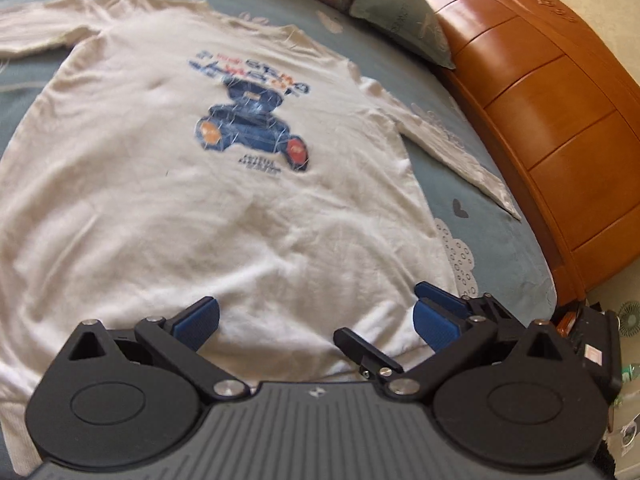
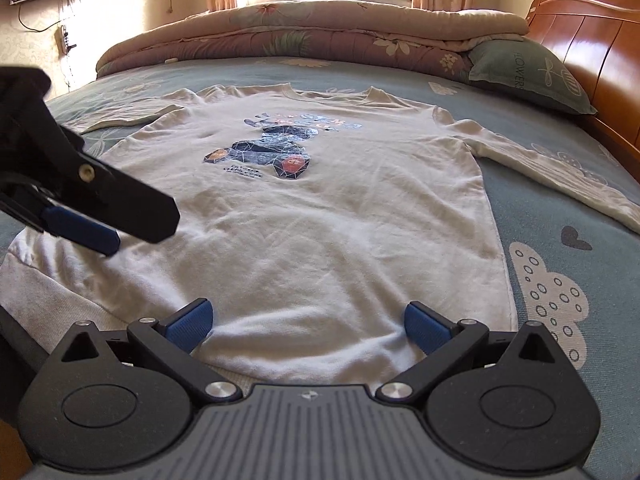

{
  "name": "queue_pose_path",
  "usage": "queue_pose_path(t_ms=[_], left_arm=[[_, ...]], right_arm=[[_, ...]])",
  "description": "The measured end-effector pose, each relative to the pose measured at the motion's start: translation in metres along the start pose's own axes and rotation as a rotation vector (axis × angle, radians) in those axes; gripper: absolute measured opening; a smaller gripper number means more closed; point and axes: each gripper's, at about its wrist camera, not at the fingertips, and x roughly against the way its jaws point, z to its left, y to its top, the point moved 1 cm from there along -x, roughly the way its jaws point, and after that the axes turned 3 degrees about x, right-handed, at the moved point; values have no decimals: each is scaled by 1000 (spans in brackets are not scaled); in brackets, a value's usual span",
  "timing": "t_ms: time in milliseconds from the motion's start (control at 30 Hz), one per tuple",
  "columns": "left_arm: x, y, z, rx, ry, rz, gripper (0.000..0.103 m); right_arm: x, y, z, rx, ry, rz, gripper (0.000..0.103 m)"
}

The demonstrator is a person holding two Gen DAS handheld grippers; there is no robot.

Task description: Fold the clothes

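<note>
one white shirt (image 2: 304, 216) lay flat on a bed (image 2: 560, 216); two tongs, left (image 1: 316, 320) and right (image 2: 306, 324), hovered wide open, gripping nothing.

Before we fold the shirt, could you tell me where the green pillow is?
The green pillow lies at the bed's far right, against the wooden headboard, beyond the shirt.

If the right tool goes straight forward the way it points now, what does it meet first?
Most likely the shirt. The right tool is open and points low across the hem, so the white cloth between its fingers comes first. How high it hovers above the cloth is unclear.
</note>
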Motion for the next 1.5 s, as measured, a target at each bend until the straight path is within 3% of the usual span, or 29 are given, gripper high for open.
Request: queue_pose_path(t_ms=[200, 400, 600, 733, 800, 867, 1000, 1133, 1333, 1500], left_arm=[[27, 0, -5, 3, 26, -141, 102], [20, -2, 1, 4, 28, -66, 102], [30, -19, 19, 42, 28, -42, 102], [48, -13, 25, 33, 59, -113, 102], [50, -6, 37, 78, 76, -146, 102], [44, -5, 51, 126, 96, -121, 102], [50, -11, 58, 121, 65, -135, 102], [57, -1, 64, 133, 69, -162, 102], [56, 8, 77, 167, 83, -159, 102], [65, 37, 70, 134, 91, -211, 102]], right_arm=[[-1, 0, 1, -5, -12, 6, 103], [-2, 2, 2, -3, -18, 14, 103], [-2, 3, 2, -3, -16, 20, 103], [-2, 2, 3, 1, -16, 18, 103], [-1, 3, 3, 7, -15, 20, 103], [0, 4, 2, 6, -11, 21, 103], [12, 8, -4, -49, -22, -35, 103], [19, 22, 1, -93, 82, -65, 103], [-1, 17, 29, 39, 91, 38, 103], [-2, 6, 25, 55, 88, 31, 103]])
